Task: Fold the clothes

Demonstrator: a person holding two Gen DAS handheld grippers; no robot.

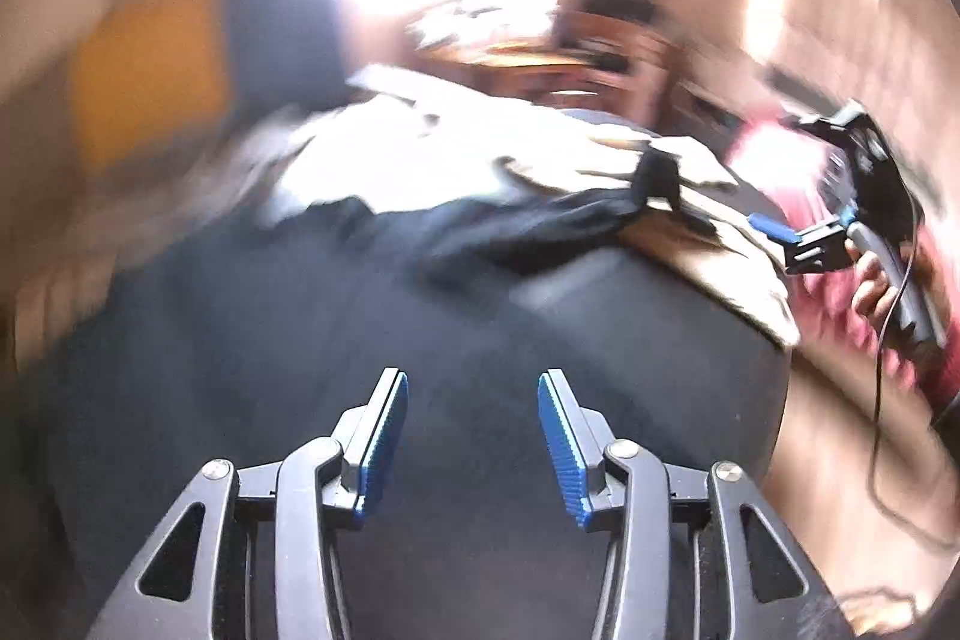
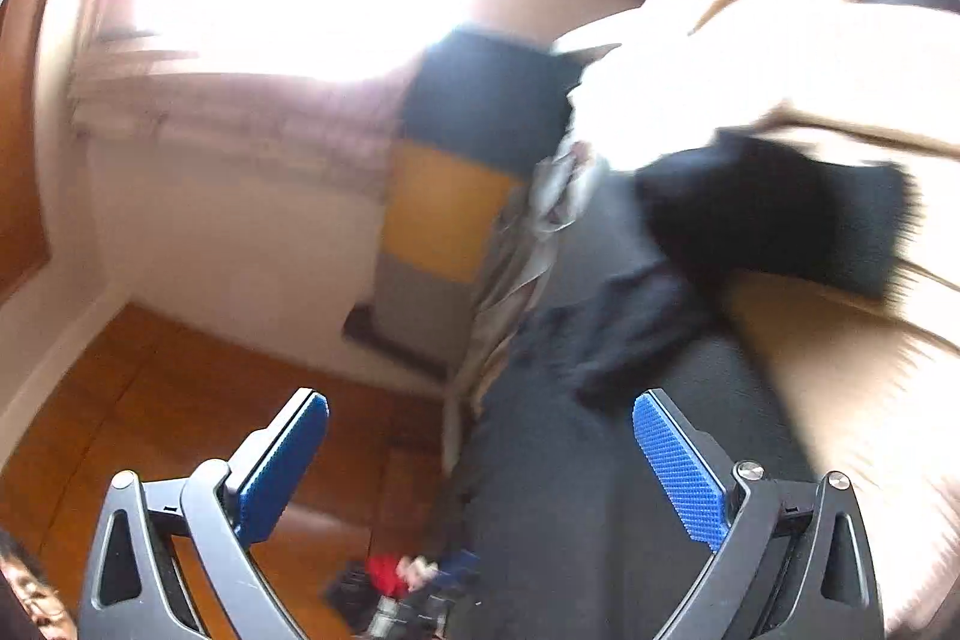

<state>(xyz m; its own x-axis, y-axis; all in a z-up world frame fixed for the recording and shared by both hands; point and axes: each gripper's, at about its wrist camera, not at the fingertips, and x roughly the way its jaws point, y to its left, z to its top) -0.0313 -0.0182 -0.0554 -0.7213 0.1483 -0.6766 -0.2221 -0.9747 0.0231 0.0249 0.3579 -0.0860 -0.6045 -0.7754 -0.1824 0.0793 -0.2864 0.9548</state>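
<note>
Both views are smeared by motion. A crumpled dark garment (image 1: 522,226) lies on a dark grey surface (image 1: 420,328), beside white and beige cloth (image 1: 384,148). My left gripper (image 1: 473,379) hovers over the dark surface, open, with nothing between its blue pads (image 1: 384,436). To the right, a hand holds my right gripper (image 1: 714,205), whose far finger is close to the garment's end; contact cannot be told. In the right wrist view my right gripper (image 2: 480,400) stands wide open and holds nothing. The dark garment (image 2: 630,328) lies just beyond its right pad (image 2: 678,466).
Beige cloth (image 2: 840,370) and white cloth (image 2: 720,70) cover the right side of the surface. A navy and yellow object (image 2: 444,214) stands past the surface's edge, over a wooden floor (image 2: 150,400). Small items (image 2: 390,580) lie on the floor. A cable (image 1: 882,400) hangs from the right gripper.
</note>
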